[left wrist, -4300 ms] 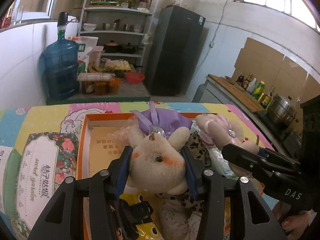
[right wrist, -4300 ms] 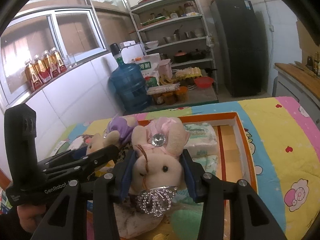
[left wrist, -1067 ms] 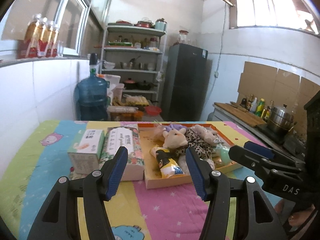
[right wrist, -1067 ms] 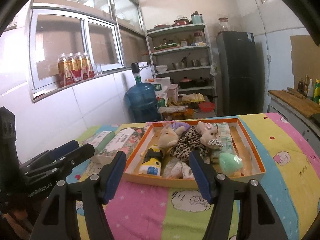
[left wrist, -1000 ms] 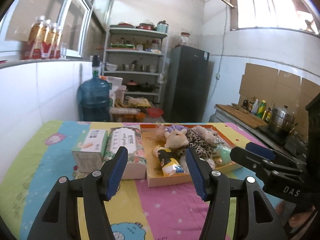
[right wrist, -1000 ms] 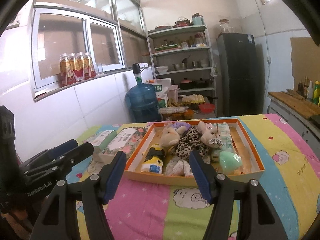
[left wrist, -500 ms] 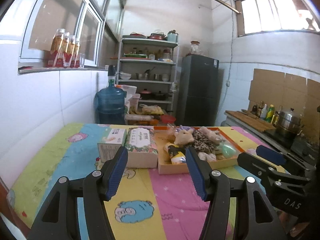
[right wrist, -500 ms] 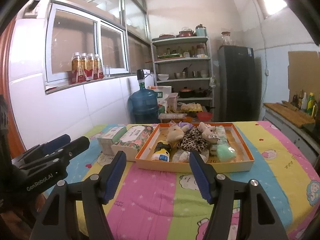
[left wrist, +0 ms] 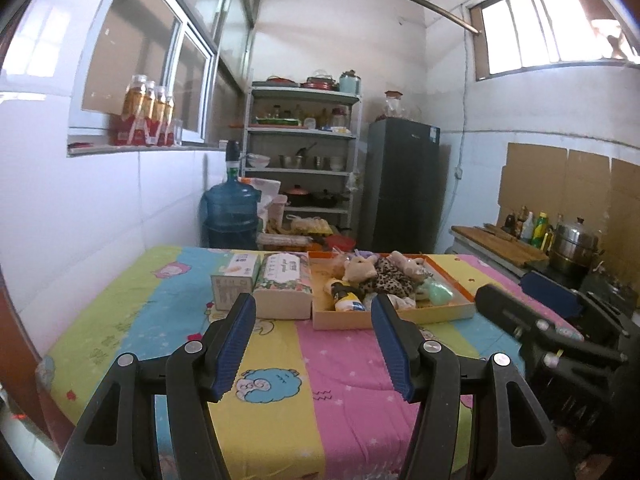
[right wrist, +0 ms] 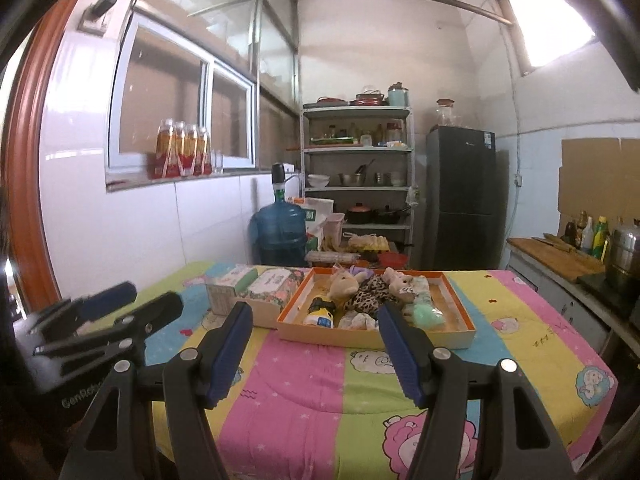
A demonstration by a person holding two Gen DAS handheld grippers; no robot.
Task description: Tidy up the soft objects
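Note:
An orange tray (left wrist: 392, 317) sits far ahead on the colourful cloth. In it lie a tan plush rabbit (left wrist: 360, 268), a pink plush rabbit (left wrist: 408, 264), a leopard-print piece (left wrist: 388, 279), a yellow toy (left wrist: 346, 298) and a green soft lump (left wrist: 438, 292). My left gripper (left wrist: 313, 304) stands open and empty, well short of the tray. The right gripper (right wrist: 315, 312) is also open and empty, with the tray (right wrist: 372, 338) and rabbits (right wrist: 344, 282) beyond it. Each gripper shows at the edge of the other's view: right gripper (left wrist: 508, 290), left gripper (right wrist: 150, 296).
Two tissue boxes (left wrist: 282, 280) (left wrist: 234, 276) stand left of the tray. Behind the table are a blue water jug (left wrist: 230, 210), a metal shelf (left wrist: 300, 172) and a dark fridge (left wrist: 402, 184). A counter with bottles and a steel pot (left wrist: 572, 248) runs along the right.
Several seconds ago each gripper was shut on a plush rabbit over the tray. Both rabbits now lie in the tray, and both open grippers have kept drawing back and slightly up.

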